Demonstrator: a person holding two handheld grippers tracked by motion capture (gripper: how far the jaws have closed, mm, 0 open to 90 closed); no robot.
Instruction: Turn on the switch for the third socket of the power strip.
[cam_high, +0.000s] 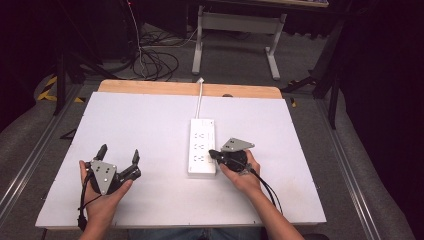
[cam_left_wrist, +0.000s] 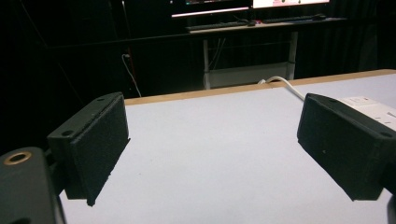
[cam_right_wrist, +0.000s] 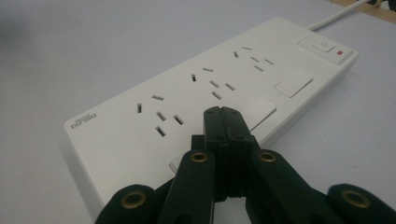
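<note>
With jaws pressed together and empty, the right gripper (cam_right_wrist: 227, 112) hovers over the power strip (cam_high: 202, 145) at frame centre, seemingly about to press a switch; the left gripper (cam_high: 118, 153) waits wide open, lower left.

The right claw (cam_right_wrist: 227, 113), jaws pressed together, rests over the white power strip (cam_right_wrist: 196, 88).

**Markings I can read**

On the white plastic power strip (cam_right_wrist: 205, 88) lying under my right gripper, a small grey brand mark is printed at the near corner, too blurred for me to read its letters. Its white rocker switch (cam_right_wrist: 322, 46) at the far end bears a circle sign, beside a small red indicator (cam_right_wrist: 341, 52).
</note>
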